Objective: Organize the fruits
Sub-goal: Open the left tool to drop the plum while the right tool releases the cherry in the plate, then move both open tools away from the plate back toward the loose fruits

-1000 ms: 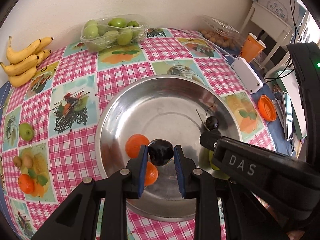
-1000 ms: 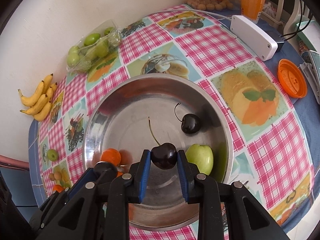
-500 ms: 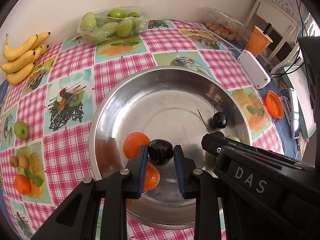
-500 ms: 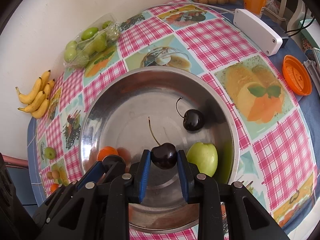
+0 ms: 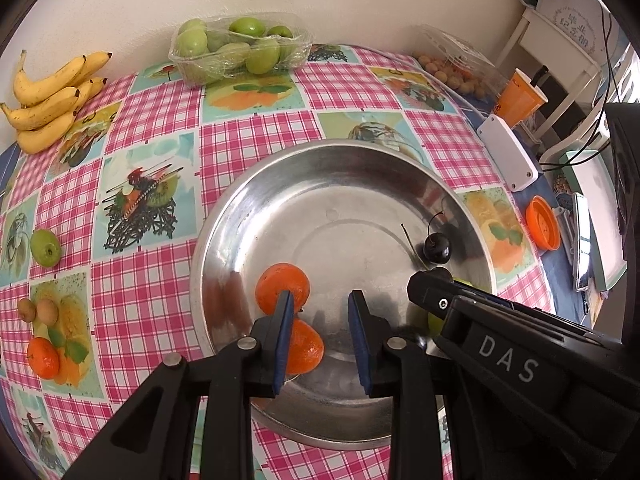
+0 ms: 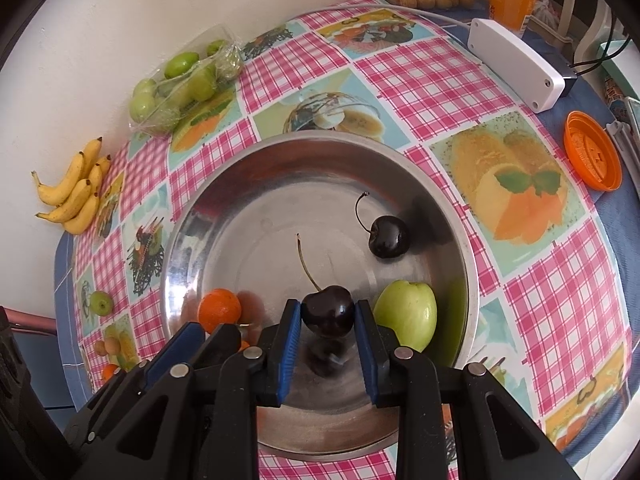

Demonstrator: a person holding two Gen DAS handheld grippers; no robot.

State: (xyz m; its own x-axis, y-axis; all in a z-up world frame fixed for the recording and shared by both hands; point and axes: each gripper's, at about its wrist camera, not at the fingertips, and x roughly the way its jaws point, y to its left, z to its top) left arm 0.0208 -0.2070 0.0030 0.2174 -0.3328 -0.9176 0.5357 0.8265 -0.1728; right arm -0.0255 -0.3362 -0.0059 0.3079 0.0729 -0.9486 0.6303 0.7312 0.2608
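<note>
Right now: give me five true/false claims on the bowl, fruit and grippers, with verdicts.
1. The right gripper holds a cherry. True.
2. A green apple lies in the bowl. True.
3. The bananas are in the bowl. False: they lie on the table by the wall.
4. The left gripper grips an orange. False: nothing is between its pads; the orange lies in the bowl below.
5. A loose cherry sits in the bowl, apart from the held one. True.
</note>
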